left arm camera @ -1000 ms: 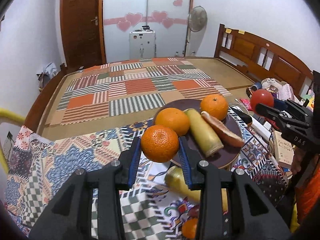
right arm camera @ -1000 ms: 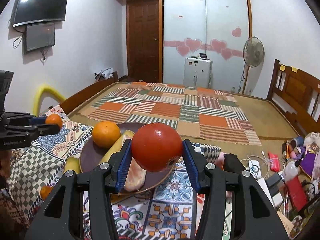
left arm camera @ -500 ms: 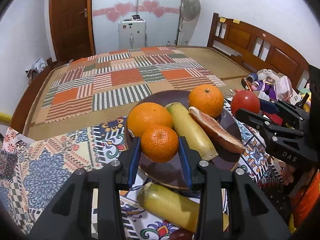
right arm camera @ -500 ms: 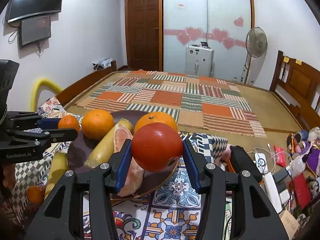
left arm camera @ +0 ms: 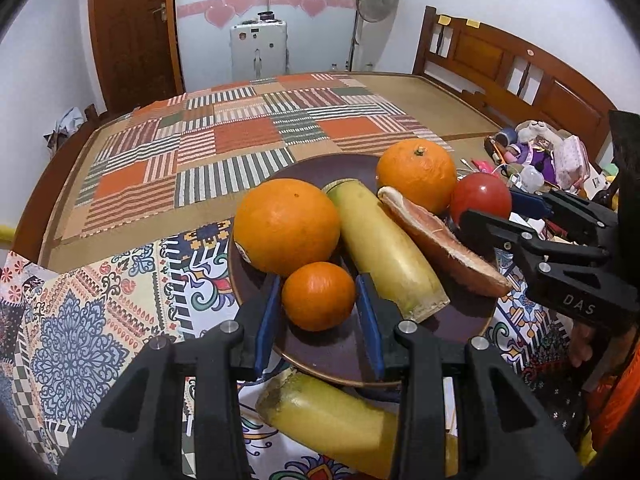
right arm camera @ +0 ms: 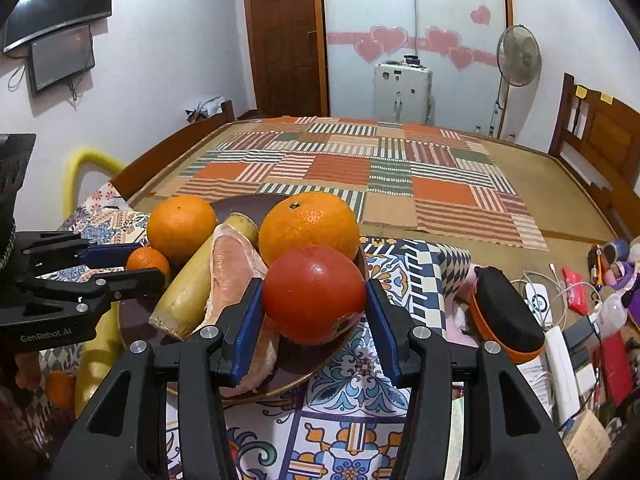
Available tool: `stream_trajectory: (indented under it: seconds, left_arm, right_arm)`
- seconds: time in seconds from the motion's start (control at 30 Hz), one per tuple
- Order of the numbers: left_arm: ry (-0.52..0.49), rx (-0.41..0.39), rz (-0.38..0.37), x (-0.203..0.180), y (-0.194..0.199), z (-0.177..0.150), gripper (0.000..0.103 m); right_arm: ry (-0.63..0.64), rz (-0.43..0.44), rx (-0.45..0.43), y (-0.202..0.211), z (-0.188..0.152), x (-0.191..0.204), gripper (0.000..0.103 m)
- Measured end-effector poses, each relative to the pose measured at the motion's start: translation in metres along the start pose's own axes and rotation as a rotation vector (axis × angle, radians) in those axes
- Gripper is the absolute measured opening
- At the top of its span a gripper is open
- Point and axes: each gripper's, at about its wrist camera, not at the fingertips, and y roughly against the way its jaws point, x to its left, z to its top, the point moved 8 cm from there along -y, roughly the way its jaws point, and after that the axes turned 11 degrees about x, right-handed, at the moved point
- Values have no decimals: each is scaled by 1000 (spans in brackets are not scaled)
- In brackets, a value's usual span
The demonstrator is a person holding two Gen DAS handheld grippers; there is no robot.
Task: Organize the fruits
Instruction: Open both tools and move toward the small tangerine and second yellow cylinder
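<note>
Gripping small orange (left arm camera: 318, 296) in left tool (left arm camera: 318, 312) over plate (left arm camera: 332, 354) | right tool (right arm camera: 314, 320) clamps red fruit (right arm camera: 314, 294)

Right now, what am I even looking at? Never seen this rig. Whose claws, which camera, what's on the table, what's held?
No robot here: a person holds a two-finger gripper in each hand, and each gripper carries a fisheye camera looking forward along its own fingers. So the black claws with blue pads at the bottom of each picture belong to that camera's gripper.

In the left wrist view, the left gripper is shut on a small orange, low over the near side of a dark plate.

In the right wrist view, the right gripper is shut on a red fruit at the plate's edge. Each gripper also shows at the side of the other's picture.

The plate holds two big oranges, a banana and a pinkish fruit wedge. Another banana lies on the patterned cloth beside the plate.
</note>
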Motion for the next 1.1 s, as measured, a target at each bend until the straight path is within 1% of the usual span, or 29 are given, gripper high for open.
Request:
stream_trajectory:
  seconds: [0.2,0.37,0.43,0.5,0.6,0.73,0.9,1.1]
  left_arm:
    - [-3,-4,3,-2,-2,1,38]
    - [-6,-3,4,-3,0,-2,43]
    - [-3,-6,7,-3,3,-2,50]
    - [-1,-16,14,-2,8,-4,53]
    - [-1,-37,14,-2,20,-5,54]
    - [3,-59,5,-4,38,-11,54]
    - [-5,-67,22,-8,56,-24,56]
    - [11,-63,22,-12,72,-53,60]
  right_arm:
    - [1,11,35,-7,-1,1,49]
    - [4,6,31,-7,-1,2,49]
    - [6,6,22,-4,-1,2,51]
    - [15,-2,11,0,-1,3,53]
    - [29,-22,-11,9,-1,6,55]
    - [36,-19,-32,23,-4,11,55]
    - [49,-22,-60,45,-10,18,55]
    - [78,-22,-81,66,-26,30,56]
